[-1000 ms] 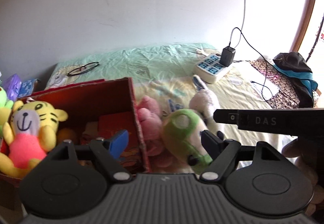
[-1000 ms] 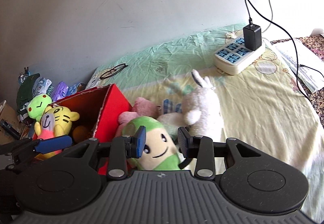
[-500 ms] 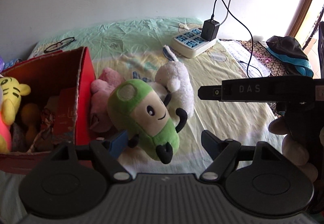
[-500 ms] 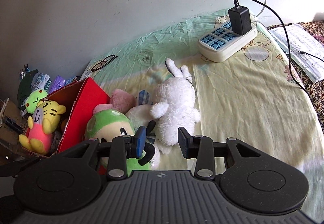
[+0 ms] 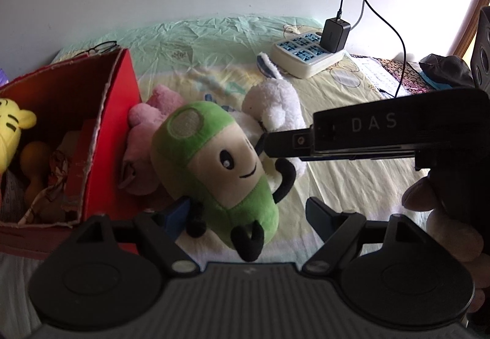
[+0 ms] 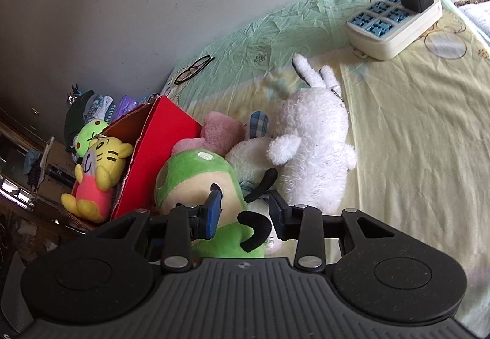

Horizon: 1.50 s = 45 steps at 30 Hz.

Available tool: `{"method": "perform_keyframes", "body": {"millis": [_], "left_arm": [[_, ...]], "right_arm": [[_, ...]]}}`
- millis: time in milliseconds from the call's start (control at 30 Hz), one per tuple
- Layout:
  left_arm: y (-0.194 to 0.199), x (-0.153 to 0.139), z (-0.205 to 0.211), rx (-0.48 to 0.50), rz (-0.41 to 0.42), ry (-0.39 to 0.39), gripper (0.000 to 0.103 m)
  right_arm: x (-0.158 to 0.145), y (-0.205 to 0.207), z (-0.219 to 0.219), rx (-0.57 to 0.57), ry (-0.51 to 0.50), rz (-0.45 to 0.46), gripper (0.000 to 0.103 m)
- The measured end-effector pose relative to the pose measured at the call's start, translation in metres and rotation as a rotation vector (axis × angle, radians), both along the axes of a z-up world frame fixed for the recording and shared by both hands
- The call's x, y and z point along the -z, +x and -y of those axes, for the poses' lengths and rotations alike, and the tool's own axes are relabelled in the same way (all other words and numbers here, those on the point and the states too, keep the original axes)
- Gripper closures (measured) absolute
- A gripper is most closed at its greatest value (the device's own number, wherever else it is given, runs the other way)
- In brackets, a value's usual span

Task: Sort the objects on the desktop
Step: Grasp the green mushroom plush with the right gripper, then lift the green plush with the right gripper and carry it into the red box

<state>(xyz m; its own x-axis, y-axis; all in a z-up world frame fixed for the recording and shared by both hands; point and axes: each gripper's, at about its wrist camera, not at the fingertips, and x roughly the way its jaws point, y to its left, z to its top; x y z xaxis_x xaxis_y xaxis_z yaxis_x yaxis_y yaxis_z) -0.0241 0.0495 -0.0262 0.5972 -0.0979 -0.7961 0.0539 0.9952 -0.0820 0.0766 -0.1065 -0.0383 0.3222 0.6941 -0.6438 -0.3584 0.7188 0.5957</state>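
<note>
A green and cream plush toy with black limbs hangs in front of my left gripper, whose jaws are wide open; its legs dangle between them. My right gripper is shut on this green plush; in the left wrist view its finger reaches in from the right to the toy's arm. A red cardboard box stands to the left. It holds a yellow tiger plush and other items. A pink plush and a white rabbit plush lie next to the box.
A white and blue power strip with a black charger and cables lies at the back right. Eyeglasses lie at the back left near the wall. Dark cloth and papers lie at the far right. A green frog plush sits behind the box.
The green plush was lifted from beside the box and now hangs higher and nearer my left gripper. The left view swung right, away from the box. The right gripper stayed shut on it.
</note>
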Motion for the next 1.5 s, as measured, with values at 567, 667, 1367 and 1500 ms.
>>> {"method": "perform_keyframes", "body": {"millis": [567, 667, 1367, 1500], "left_arm": [[-0.002, 0.01, -0.004, 0.028, 0.011, 0.039, 0.019], [-0.001, 0.015, -0.006, 0.02, -0.014, 0.023, 0.028], [-0.037, 0.017, -0.007, 0.173, -0.032, -0.048, 0.018], [-0.025, 0.024, -0.017, 0.124, -0.051, -0.096, 0.021]], "right_arm": [[0.027, 0.002, 0.02, -0.019, 0.101, -0.14, 0.062], [0.032, 0.003, 0.018, -0.013, 0.095, -0.155, 0.08], [0.018, -0.057, 0.057, -0.081, 0.108, -0.149, 0.082], [0.021, -0.039, 0.06, 0.025, 0.163, -0.109, 0.049]]}}
